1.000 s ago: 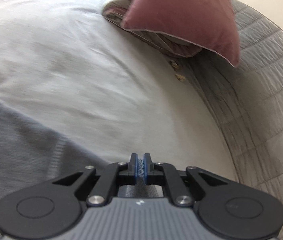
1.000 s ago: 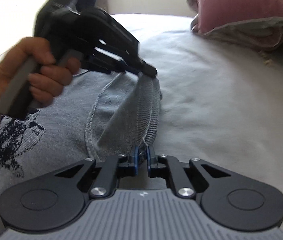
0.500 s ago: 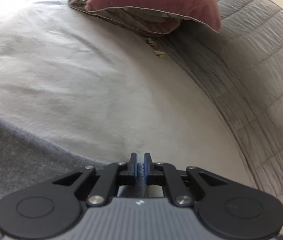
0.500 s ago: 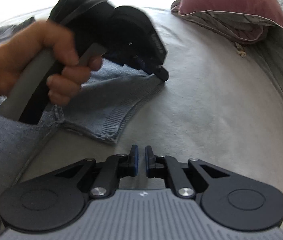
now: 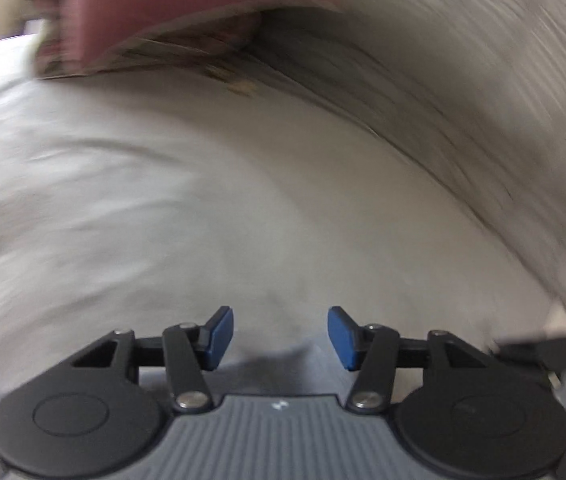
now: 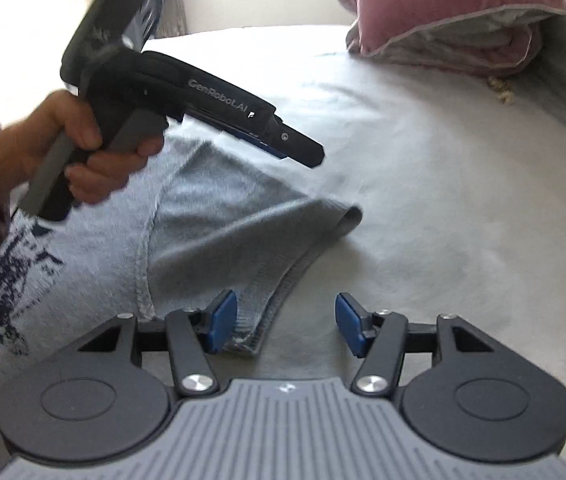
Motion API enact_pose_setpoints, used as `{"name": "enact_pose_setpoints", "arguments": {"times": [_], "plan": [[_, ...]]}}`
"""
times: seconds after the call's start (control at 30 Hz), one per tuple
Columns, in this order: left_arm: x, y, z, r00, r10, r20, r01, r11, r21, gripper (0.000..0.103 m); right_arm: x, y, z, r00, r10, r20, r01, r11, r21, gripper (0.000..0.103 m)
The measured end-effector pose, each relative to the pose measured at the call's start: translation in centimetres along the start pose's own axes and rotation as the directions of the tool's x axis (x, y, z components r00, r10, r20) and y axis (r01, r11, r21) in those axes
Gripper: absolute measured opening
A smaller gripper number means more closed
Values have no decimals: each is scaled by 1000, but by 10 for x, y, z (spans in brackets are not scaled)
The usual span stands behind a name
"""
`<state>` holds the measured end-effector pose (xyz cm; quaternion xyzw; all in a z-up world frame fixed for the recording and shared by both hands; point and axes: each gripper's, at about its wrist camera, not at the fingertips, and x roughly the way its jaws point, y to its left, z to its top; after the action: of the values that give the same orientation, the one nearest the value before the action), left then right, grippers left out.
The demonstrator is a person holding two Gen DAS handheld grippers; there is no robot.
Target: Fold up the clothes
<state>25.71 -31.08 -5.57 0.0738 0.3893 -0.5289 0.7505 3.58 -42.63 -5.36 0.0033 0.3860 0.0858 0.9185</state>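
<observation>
A grey sweater (image 6: 95, 264) with a dark print lies spread on the pale sheet (image 6: 443, 208) of a bed, one sleeve (image 6: 243, 224) folded in across its body, the ribbed cuff lying toward the near edge. The right gripper (image 6: 286, 322) hangs over that cuff with its jaws opening; the cuff sits beside the left pad, not pinched. The left gripper (image 5: 280, 338), gripped by a hand (image 6: 79, 152) above the sleeve, has jaws opening too, with nothing between them. A pink pillow (image 6: 451, 4) rests on folded bedding at the far corner. By the look of it, one sleeve fold is done; the other sleeve and the body folds remain.
</observation>
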Motion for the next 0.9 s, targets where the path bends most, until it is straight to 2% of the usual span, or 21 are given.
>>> {"name": "enact_pose_setpoints", "arguments": {"times": [0.07, 0.13, 0.17, 0.2, 0.23, 0.27, 0.3, 0.47, 0.6, 0.67, 0.7, 0.77, 0.8, 0.83, 0.9], "plan": [[10, -11, -2, 999, 17, -51, -11, 994, 106, 52, 3, 4, 0, 1000, 0, -9, 0, 1000, -21, 56], [12, -21, -7, 996, 65, -53, -53, 979, 198, 48, 2, 9, -1, 1000, 24, -5, -24, 998, -49, 37], [11, -24, -9, 996, 75, -50, -62, 974, 218, 41, 1, 10, -2, 999, 42, -3, -42, 997, -59, 32], [9, -27, -11, 996, 77, -45, -65, 972, 227, 23, 1, 11, -2, 998, 57, -3, -57, 996, -66, 22], [8, -29, -11, 997, 64, -42, -53, 974, 222, 11, 0, 12, -2, 998, 67, -2, -67, 995, -72, 14], [7, -30, -13, 998, 59, -32, -51, 975, 217, 2, -2, 13, -2, 998, 65, -1, -65, 995, -79, 10], [7, -32, -15, 998, 63, -19, -58, 975, 216, 2, -4, 13, -2, 998, 56, 2, -56, 995, -86, 5], [-8, -33, -17, 989, 76, 124, -97, 981, 168, 1, -16, 14, -7, 1000, -4, 24, 7, 995, -104, 3], [2, -32, -19, 988, 119, 94, -133, 976, 170, 3, -12, 12, -9, 996, -83, -15, 81, 991, -102, 3], [-1, -33, -21, 985, 133, 107, -149, 976, 156, 5, -6, 10, -9, 994, -101, -40, 97, 991, -93, 4], [-2, -33, -22, 984, 140, 114, -156, 976, 149, 8, -6, 9, -9, 994, -102, -40, 99, 991, -86, 10], [-13, -29, -23, 975, 156, 160, -172, 981, 88, 10, -11, 6, -7, 992, -125, -12, 124, 990, -69, 25], [-20, -29, -24, 971, 159, 176, -173, 983, 65, 10, -14, 4, -8, 991, -131, 10, 131, 990, -55, 47], [-25, -31, -25, 971, 156, 182, -169, 984, 57, 10, -17, 2, -8, 991, -129, 33, 131, 991, -38, 63], [-39, -36, -32, 974, 148, 174, -163, 984, 72, 10, -21, -3, -9, 992, -110, 63, 111, 994, -9, 64]]}}
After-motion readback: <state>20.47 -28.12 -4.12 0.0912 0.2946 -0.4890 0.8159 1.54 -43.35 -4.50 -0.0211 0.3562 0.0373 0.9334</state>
